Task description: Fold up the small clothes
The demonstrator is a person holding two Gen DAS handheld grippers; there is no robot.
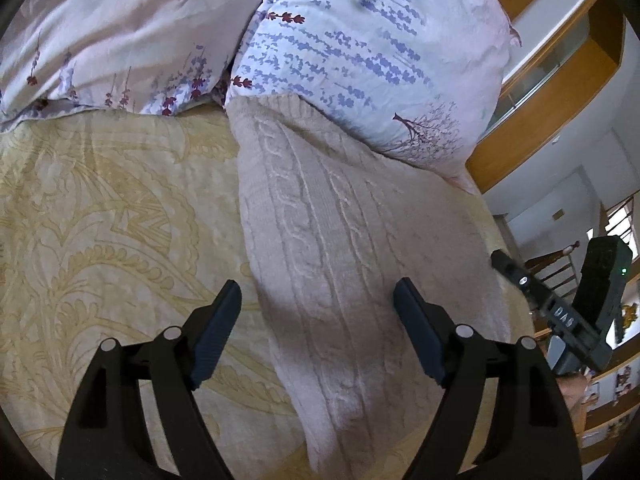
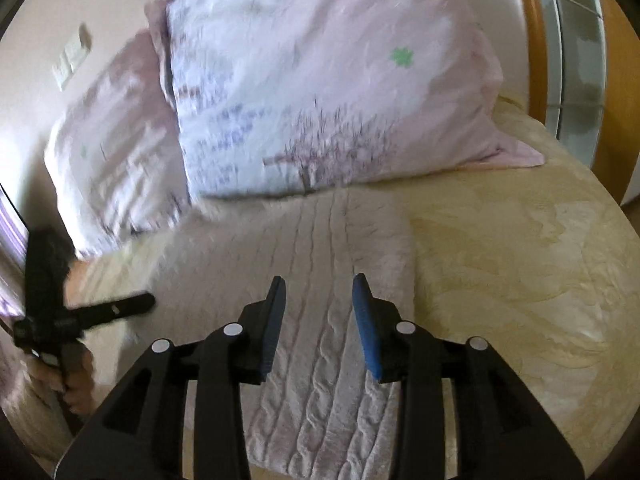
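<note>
A beige cable-knit sweater [image 1: 340, 240] lies flat on the bed, its far end tucked against a floral pillow. My left gripper [image 1: 318, 292] is open and empty, hovering just above the sweater's near part. The right gripper shows at the right edge of the left wrist view [image 1: 560, 304]. In the right wrist view the same sweater [image 2: 312, 248] spreads below my right gripper [image 2: 319, 286], which is open and empty above it. The left gripper [image 2: 100, 312] shows at the left, held by a hand.
Two floral pillows [image 1: 360, 52] [image 1: 112, 36] lie at the head of the bed; they also show in the right wrist view [image 2: 320, 92]. A cream patterned bedspread [image 1: 100, 220] [image 2: 520, 260] covers the bed. A wooden headboard frame [image 1: 560, 92] stands to the right.
</note>
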